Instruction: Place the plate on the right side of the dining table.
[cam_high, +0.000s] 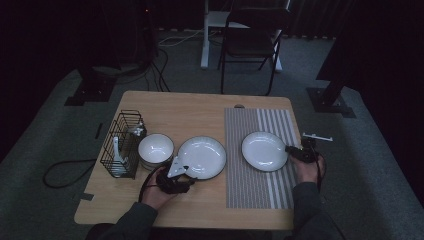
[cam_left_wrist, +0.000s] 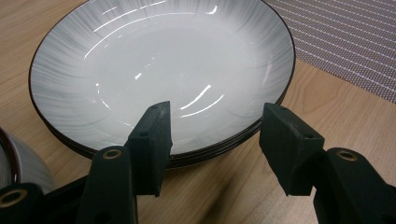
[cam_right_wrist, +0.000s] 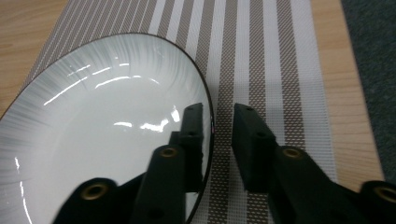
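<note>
While my left tongs (cam_left_wrist: 212, 144) stand open at the near rim of the stacked plates (cam_left_wrist: 159, 70) on the bare desk (cam_high: 200, 107), one jaw sits over the rim and one off it. My right tongs (cam_right_wrist: 217, 140) straddle the rim of the single plate (cam_right_wrist: 93, 121) on the striped mat (cam_right_wrist: 275, 60), parted and not pressing it.

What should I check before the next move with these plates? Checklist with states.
1. Right gripper off the plate on the striped mat: ok, jaws straddle its rim with a gap.
2. That plate fully on the striped mat: ok.
3. Left gripper open at the plate stack: ok, rim between the jaws, not pinched.
4. Number of plates in the stack: cannot tell.
5. Bowl clear of the stack: cannot tell, very close.
</note>
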